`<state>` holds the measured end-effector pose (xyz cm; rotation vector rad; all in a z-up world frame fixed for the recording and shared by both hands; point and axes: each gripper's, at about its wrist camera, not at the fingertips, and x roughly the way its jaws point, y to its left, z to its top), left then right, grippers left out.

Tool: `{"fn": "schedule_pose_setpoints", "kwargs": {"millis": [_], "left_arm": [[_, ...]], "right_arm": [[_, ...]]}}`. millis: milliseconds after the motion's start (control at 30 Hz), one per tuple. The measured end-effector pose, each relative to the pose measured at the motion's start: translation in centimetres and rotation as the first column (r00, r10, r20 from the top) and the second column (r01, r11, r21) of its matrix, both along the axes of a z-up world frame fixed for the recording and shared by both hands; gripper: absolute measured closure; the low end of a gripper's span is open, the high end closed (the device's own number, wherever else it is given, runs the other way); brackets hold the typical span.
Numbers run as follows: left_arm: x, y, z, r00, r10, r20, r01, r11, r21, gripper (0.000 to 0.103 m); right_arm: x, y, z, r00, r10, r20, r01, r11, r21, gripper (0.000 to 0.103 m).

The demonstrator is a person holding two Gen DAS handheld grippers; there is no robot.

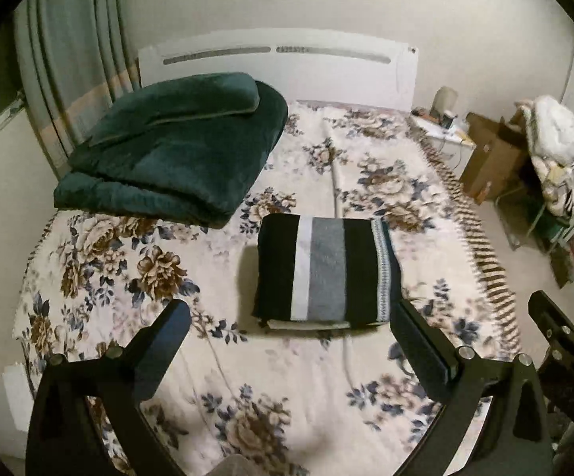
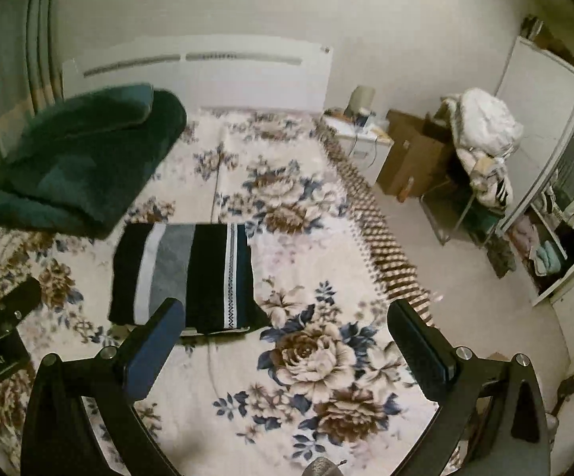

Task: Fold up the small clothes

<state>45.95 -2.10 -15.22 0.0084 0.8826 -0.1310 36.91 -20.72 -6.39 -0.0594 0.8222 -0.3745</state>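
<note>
A folded striped garment (image 1: 322, 271), black with white and grey bands and a patterned edge, lies flat on the floral bedspread (image 1: 295, 377), just in front of the dark green folded blanket (image 1: 176, 150) that sits toward the white headboard (image 1: 279, 63). The left gripper (image 1: 289, 319) hovers above the bed on the garment's near side, fingers spread wide apart and empty, the garment's near edge lying between them. The right gripper (image 2: 287, 317) hangs beside the garment's right near corner, its fingers also wide apart, holding nothing; its left finger (image 2: 160, 337) overlaps the garment's near edge in that view.
</note>
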Motion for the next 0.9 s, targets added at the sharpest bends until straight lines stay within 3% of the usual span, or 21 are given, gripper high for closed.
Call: {"fn": "schedule_pose_setpoints", "kwargs": {"millis": [400,667,900], "left_arm": [[-9.6,1.1,7.9,0.996,0.004,0.090,-0.005,1.000,0.011,0.000],[-13.0,2.2,10.5,0.994,0.033,0.106,-0.032,0.999,-0.006,0.000],[-14.5,2.2,11.3,0.993,0.031,0.113,-0.030,1.000,-0.011,0.000]], "right_arm": [[-11.9,2.4,10.7,0.992,0.047,0.113,-0.049,0.999,0.014,0.000],[-16.1,3.7,14.9,0.983,0.085,0.162,-0.088,0.996,0.009,0.000],[-17.4,4.1,16.1,0.981,0.104,0.164,-0.107,0.994,0.008,0.000]]}}
